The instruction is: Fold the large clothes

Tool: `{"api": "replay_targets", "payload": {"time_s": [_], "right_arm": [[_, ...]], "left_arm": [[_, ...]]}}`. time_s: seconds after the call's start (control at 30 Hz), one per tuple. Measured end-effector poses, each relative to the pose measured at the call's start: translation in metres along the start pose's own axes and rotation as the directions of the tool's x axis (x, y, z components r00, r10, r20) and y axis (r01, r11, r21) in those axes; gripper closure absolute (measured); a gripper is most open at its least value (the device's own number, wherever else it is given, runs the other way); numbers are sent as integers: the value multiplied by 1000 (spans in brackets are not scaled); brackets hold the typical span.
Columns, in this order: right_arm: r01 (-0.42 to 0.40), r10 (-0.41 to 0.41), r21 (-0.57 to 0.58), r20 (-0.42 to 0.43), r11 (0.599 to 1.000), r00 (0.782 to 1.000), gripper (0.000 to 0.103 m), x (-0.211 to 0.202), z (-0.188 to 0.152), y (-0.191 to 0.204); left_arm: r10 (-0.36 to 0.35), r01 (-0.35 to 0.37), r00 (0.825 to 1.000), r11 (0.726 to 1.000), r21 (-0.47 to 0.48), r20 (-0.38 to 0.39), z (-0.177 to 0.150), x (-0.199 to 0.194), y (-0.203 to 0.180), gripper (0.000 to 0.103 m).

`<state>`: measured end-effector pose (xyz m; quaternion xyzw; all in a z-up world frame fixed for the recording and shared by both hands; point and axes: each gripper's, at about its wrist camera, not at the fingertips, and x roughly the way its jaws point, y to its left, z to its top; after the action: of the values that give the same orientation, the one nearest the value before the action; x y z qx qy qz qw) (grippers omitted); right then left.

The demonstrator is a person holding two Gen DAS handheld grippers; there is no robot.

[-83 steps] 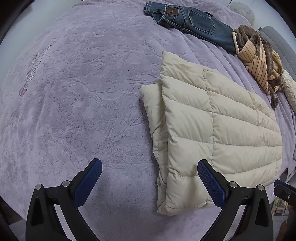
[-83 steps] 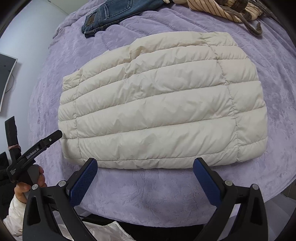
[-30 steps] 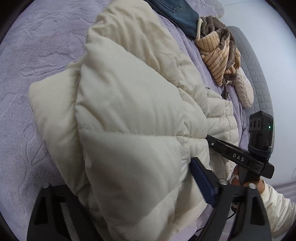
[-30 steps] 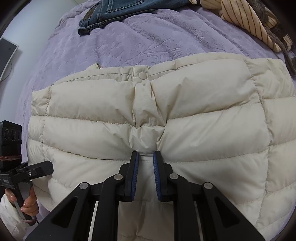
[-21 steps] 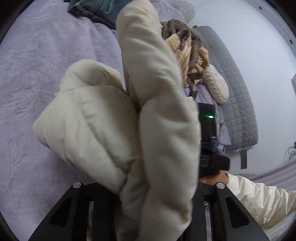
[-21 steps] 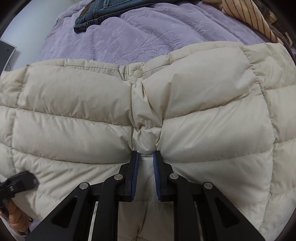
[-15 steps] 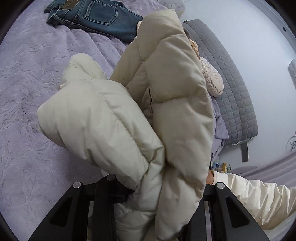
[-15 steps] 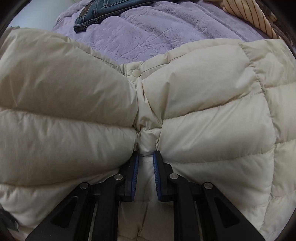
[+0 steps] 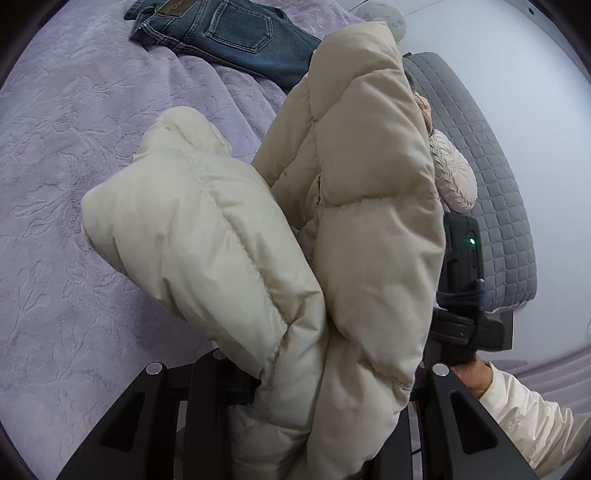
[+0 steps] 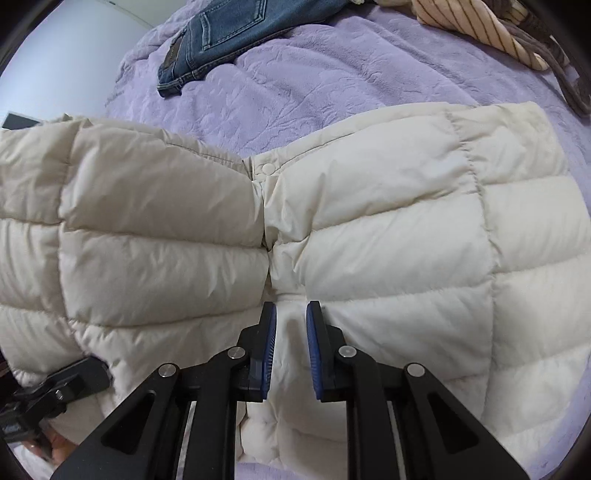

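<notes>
**Jacket lifted for its next fold**

Both grippers clamp the cream puffer jacket (image 10: 369, 229) above the purple bed (image 10: 295, 85). The right gripper (image 10: 291, 343) pinches its near edge between blue fingers (image 10: 269, 343); the left gripper (image 9: 325, 391) is buried in a bunched side, closed on padding. The fold looks midway. Next, carry the raised side across and lay it flat, clear of the jeans (image 9: 229, 33).

The left hand-held gripper (image 9: 295, 384) clamps a bunched cream puffer jacket (image 9: 332, 240), lifted above the purple bed (image 9: 55, 184). Blue jeans (image 9: 229, 33) lie beyond. The right hand-held gripper (image 9: 461, 280) shows beside a grey headboard (image 9: 491, 166).
</notes>
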<state>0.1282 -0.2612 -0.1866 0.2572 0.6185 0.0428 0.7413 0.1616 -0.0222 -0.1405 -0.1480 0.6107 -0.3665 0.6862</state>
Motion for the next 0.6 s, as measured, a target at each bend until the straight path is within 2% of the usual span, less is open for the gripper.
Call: {"api": "replay_targets", "payload": {"time_s": [0.07, 0.2, 0.23, 0.3, 0.4, 0.47, 0.53, 0.6], "right_arm": [[-38, 38, 2, -18, 999, 999, 84, -8, -10, -2], [-110, 110, 15, -70, 994, 991, 85, -6, -56, 7], [-115, 116, 24, -87, 993, 989, 85, 2, -67, 9], [-70, 74, 45, -103, 997, 992, 85, 24, -80, 10], [-70, 80, 110, -88, 991, 993, 85, 48, -75, 3], [-73, 86, 120, -107, 990, 991, 85, 51, -65, 2], [-77, 86, 68, -125, 995, 988, 85, 41, -61, 4], [-73, 73, 6, -107, 997, 992, 85, 16, -59, 1]], "left_arm": [[7, -7, 1000, 1000, -12, 1, 3, 1, -1, 69], [10, -10, 1000, 999, -41, -2, 4, 0, -4, 69], [10, -10, 1000, 999, -44, -5, 4, 1, -6, 69], [23, -24, 999, 999, -33, -24, 4, 6, -13, 69], [66, -66, 997, 998, 7, -51, -1, 18, -29, 69], [75, -74, 996, 997, 21, -49, -1, 20, -38, 69], [84, -83, 995, 996, 29, -46, 1, 20, -46, 69], [102, -100, 994, 994, 38, -48, 3, 21, -51, 69]]}}
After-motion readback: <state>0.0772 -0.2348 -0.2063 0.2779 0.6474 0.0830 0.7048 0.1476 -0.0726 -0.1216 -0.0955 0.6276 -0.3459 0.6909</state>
